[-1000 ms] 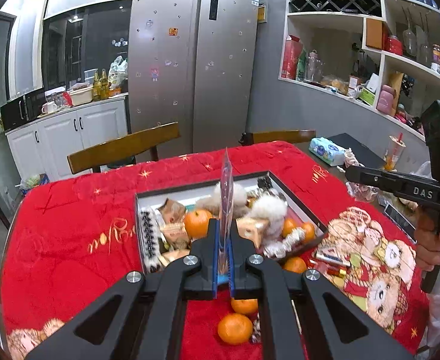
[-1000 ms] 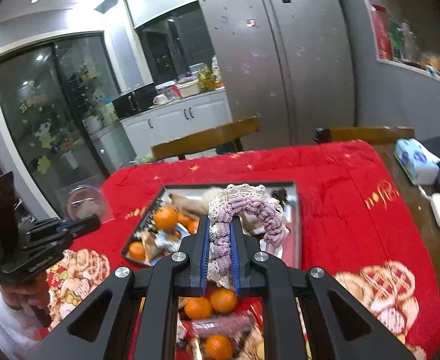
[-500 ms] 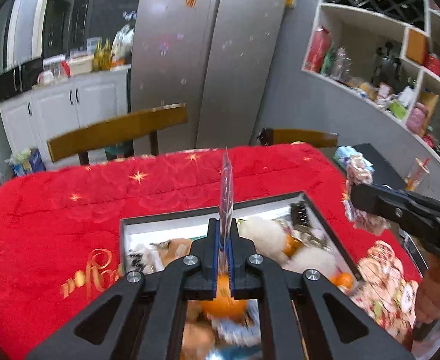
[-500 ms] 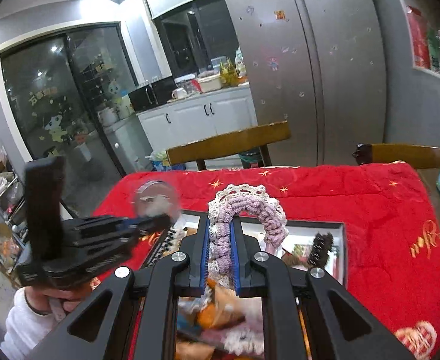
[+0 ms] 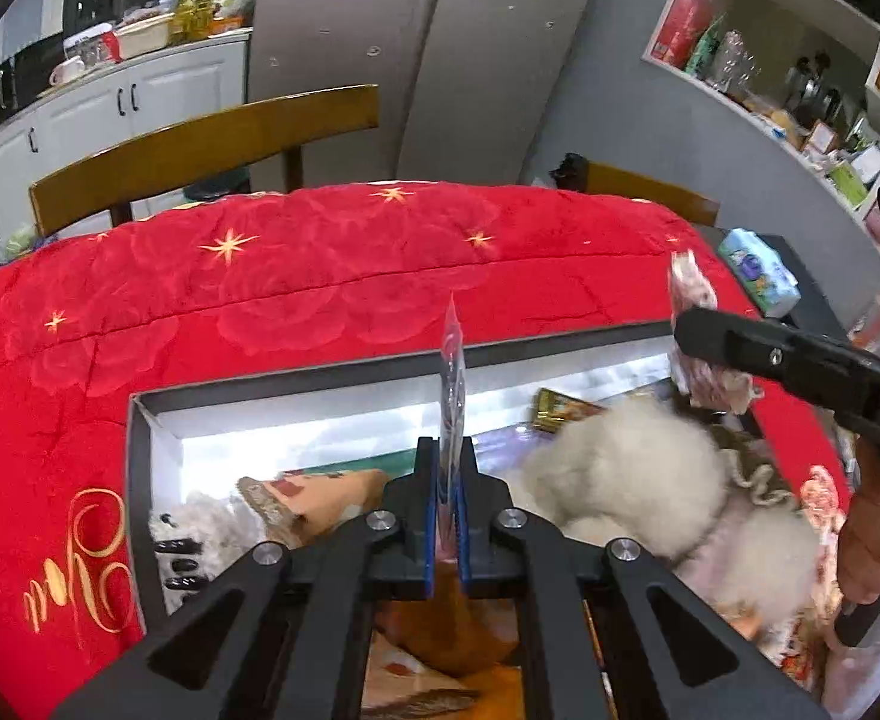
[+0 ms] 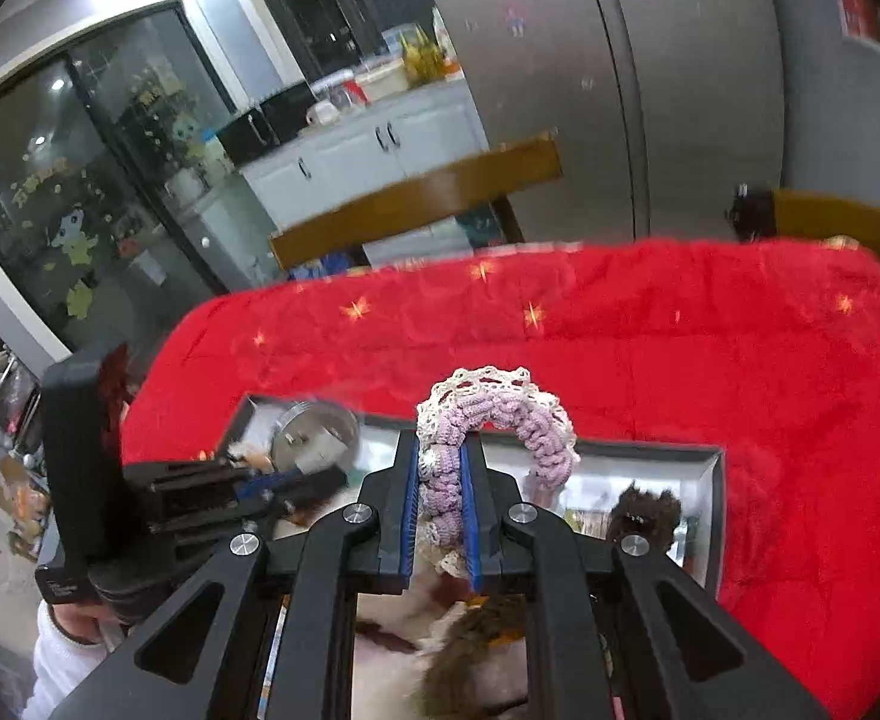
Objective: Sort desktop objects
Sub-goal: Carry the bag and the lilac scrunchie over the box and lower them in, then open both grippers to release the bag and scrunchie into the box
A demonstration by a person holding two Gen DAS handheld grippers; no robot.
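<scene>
Over the dark-rimmed shallow tray (image 5: 140,480) on the red quilted desk (image 5: 320,276), my left gripper (image 5: 450,516) pinches a thin clear packet (image 5: 453,372), my right gripper (image 6: 440,498) a lilac crocheted scrunchie (image 6: 499,414); I should release both low, toward twelve o'clock, clear of the white fluffy pompom (image 5: 625,468).

The tray (image 5: 140,480) sits on the quilt-covered table (image 5: 320,276), with chairs (image 5: 200,144) behind it.
</scene>
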